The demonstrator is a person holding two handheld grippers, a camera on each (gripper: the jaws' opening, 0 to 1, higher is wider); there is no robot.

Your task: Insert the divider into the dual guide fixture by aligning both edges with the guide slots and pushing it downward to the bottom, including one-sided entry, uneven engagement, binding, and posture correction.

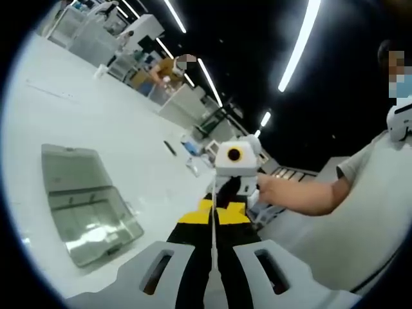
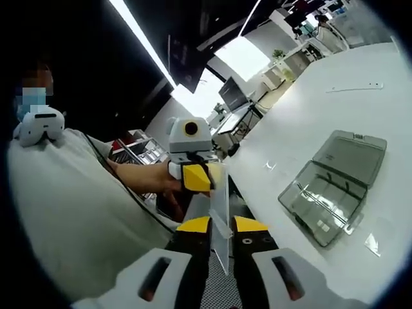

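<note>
Aloft, both tongs (image 1: 213, 222) (image 2: 221, 226) pinching clear divider (image 2: 220, 212) by opposite edges, well apart from open fixture (image 2: 335, 187) on table (image 2: 309, 122)

Person in a grey short-sleeved shirt (image 1: 380, 206); black hand-held gripper (image 2: 221, 226) has yellow tips.

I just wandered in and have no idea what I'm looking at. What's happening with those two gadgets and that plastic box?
A person in a grey shirt holds two handheld grippers facing each other in the air. Both the left gripper and the right gripper are shut on a thin clear plastic divider sheet, one at each end. The open clear plastic compartment box lies on the white table, apart from the sheet, which has not yet been put in.
</note>
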